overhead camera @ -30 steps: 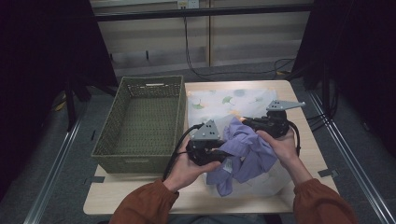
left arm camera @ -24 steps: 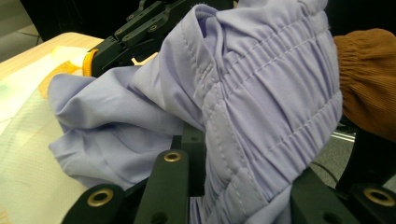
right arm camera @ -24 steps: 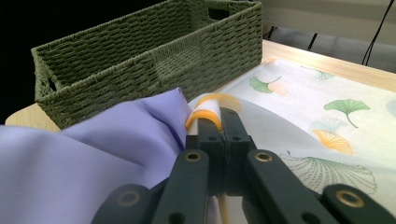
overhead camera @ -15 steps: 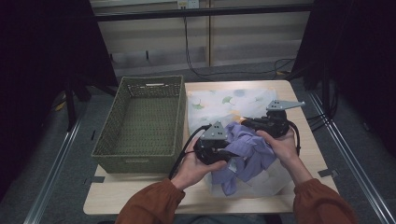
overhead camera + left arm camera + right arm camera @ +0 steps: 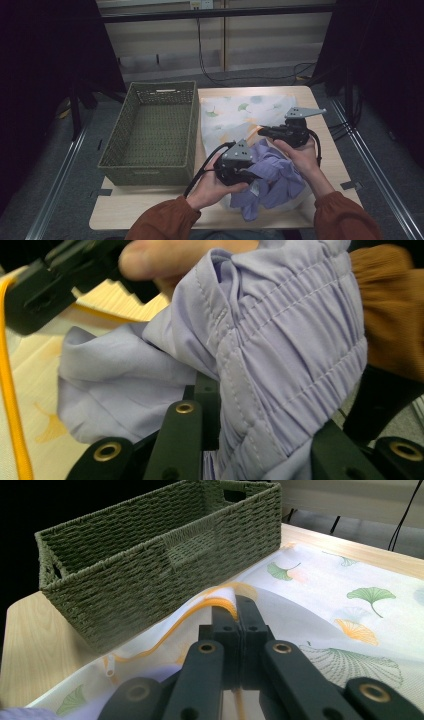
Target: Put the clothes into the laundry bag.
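The lilac garment [image 5: 272, 180] lies crumpled on the near right part of the surface [image 5: 150, 210], on top of a white cloth printed with ginkgo leaves [image 5: 240, 112], and it sits directly between the two hands. Its bulk trails toward the near edge, while its gathered, elasticated band [image 5: 280, 355] is lifted at the left hand-held gripper [image 5: 255, 176], whose jaws are pinching that band; the left gripper view has the ruched fabric draped across them.

The right hand-held gripper [image 5: 261, 131] sits just beyond the garment, pointing left toward the green woven basket [image 5: 150, 127]. Its jaws are pressed together, and in the right gripper view a yellow cord [image 5: 220, 602] and a fold of the printed cloth sit at their tips; I cannot tell whether these are truly nipped.

The basket stands to the left of the garment, just beside the printed cloth, its long axis running away from the person. The left hand is the nearer one to it, so carrying the garment leftward would probably fall to that hand.
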Motion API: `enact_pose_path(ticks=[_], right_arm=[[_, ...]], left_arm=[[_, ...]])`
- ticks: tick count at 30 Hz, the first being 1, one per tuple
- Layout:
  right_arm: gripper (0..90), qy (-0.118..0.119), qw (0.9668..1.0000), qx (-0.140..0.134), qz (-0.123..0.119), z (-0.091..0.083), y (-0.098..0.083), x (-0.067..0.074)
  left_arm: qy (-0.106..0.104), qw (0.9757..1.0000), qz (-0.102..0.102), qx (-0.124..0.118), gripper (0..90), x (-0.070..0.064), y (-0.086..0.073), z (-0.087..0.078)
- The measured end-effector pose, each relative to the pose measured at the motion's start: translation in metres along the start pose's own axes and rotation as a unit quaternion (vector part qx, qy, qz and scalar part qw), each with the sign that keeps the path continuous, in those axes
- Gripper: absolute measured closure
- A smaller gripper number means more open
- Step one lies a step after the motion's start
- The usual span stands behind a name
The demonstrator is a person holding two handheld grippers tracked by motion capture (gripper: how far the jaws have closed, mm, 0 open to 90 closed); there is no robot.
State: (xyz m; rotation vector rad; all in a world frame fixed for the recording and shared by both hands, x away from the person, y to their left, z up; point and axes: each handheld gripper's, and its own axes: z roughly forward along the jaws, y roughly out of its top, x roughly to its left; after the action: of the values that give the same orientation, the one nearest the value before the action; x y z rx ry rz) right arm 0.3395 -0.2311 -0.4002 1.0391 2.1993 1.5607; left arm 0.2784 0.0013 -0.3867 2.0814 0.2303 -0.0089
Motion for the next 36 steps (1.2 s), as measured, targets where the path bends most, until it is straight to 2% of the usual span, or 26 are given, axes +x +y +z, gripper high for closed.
enact_pose_path(ticks=[2, 4, 9, 11, 14, 17, 23, 28, 30, 33, 36], right_arm=[[89.5, 0.002, 1.0, 0.001, -0.001, 0.0, 0.0, 0.001], [89.5, 0.002, 1.0, 0.0, -0.003, 0.0, 0.001, 0.001], [89.5, 0.002, 1.0, -0.001, -0.001, 0.0, 0.001, 0.0], [89.5, -0.002, 1.0, 0.0, 0.0, -0.001, 0.001, 0.0], [89.5, 0.0, 1.0, 0.001, -0.002, 0.0, 0.001, 0.001], [89.5, 0.001, 1.0, 0.003, -0.003, 0.0, 0.001, 0.001], [89.5, 0.0, 1.0, 0.0, -0.003, -0.001, 0.001, 0.0], [89.5, 0.0, 1.0, -0.001, -0.002, -0.002, 0.002, 0.001], [89.5, -0.001, 1.0, -0.001, -0.003, -0.002, 0.002, 0.0], [89.5, -0.001, 1.0, -0.003, -0.003, -0.003, 0.002, 0.0], [89.5, -0.002, 1.0, -0.005, -0.002, -0.005, 0.003, 0.0]], left_arm=[[0.011, 0.9998, -0.019, 0.001, 76.5, 0.009, -0.005, 0.003], [0.028, 0.9993, -0.024, 0.008, 76.6, 0.017, -0.008, 0.003], [0.045, 0.9977, -0.049, 0.011, 76.6, 0.033, -0.011, 0.004], [0.054, 0.9972, -0.047, 0.019, 76.6, 0.034, -0.012, 0.007], [0.059, 0.9968, -0.049, 0.022, 76.5, 0.037, -0.014, 0.011], [0.063, 0.9959, -0.059, 0.027, 76.5, 0.041, -0.018, 0.013], [0.078, 0.9945, -0.06, 0.038, 76.4, 0.044, -0.02, 0.014], [0.074, 0.9939, -0.074, 0.036, 76.2, 0.05, -0.022, 0.018], [0.082, 0.993, -0.073, 0.043, 76.2, 0.051, -0.022, 0.019], [0.081, 0.9928, -0.078, 0.041, 76.2, 0.054, -0.022, 0.021], [0.085, 0.9928, -0.072, 0.045, 76.2, 0.055, -0.019, 0.023]])
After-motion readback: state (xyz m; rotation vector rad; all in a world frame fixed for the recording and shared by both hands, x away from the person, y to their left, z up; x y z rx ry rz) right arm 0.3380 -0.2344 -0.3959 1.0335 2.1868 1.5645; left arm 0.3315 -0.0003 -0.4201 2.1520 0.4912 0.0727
